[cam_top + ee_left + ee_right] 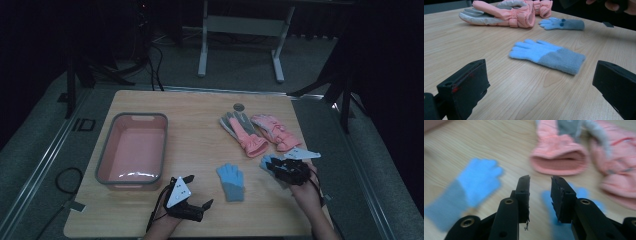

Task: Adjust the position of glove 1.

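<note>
On desk (200, 130): pink bin (102, 165) holds nothing, all four gloves outside it. Nearer blue glove (231, 181) flat at centre; second blue glove (266, 163) under right gripper (540, 180), jaws parted, nothing between them. Pink gloves (260, 131) beyond. Left gripper (199, 190) released, idle. Sorting judged barely begun.

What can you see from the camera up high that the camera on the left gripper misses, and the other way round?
High view: the pink tub with its grey rim, the whole wooden table, the floor beyond, and the left gripper seen from outside.

Left gripper view: its own two black jaws from behind, standing wide apart with nothing between them, and two dark dots on the far blue glove.

Both: the near blue glove lying flat, and the pink gloves.
</note>
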{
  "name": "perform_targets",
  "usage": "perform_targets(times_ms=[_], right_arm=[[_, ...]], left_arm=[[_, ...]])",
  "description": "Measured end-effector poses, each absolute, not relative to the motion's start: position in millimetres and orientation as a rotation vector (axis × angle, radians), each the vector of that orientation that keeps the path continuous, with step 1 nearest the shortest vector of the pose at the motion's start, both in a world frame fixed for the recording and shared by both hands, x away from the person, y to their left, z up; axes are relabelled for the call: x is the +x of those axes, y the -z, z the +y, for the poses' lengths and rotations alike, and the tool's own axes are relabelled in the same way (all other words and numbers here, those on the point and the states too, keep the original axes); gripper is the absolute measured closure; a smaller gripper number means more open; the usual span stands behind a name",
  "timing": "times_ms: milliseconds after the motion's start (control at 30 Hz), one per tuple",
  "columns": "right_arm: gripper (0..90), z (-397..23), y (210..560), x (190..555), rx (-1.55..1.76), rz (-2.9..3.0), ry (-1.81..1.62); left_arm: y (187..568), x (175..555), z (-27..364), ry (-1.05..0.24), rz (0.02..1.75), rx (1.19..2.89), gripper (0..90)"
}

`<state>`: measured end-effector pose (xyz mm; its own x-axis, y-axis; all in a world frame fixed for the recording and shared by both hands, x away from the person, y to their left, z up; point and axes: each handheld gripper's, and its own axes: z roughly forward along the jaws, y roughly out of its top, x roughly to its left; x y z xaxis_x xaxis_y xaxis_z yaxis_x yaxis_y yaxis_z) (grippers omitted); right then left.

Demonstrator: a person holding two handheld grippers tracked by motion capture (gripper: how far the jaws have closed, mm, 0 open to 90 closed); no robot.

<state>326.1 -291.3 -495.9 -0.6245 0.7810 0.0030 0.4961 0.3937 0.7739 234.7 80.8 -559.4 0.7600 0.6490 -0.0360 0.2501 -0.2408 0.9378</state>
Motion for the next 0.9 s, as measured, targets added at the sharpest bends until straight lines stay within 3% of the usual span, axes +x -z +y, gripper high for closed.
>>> perform_targets(times_ms=[233,667,733,833,900], right_arm=[[66.7,-327,503,343,1.022,2.371,-1.037],[64.9,-333,544,355,1.098,2.424,-0.993],[67.6,-336,549,356,1.121,2.412,-1.027],[80.7,-332,549,354,1.09,2.406,-1.0],[82.7,-332,549,354,1.107,2.397,-1.0]], left_arm=[[559,235,81,-0.433,0.703,1.82,0.2],[559,235,81,-0.432,0.706,1.818,0.2],[559,235,82,-0.431,0.709,1.813,0.2],[559,236,83,-0.426,0.716,1.806,0.2],[559,236,82,-0.426,0.716,1.808,0.2]])
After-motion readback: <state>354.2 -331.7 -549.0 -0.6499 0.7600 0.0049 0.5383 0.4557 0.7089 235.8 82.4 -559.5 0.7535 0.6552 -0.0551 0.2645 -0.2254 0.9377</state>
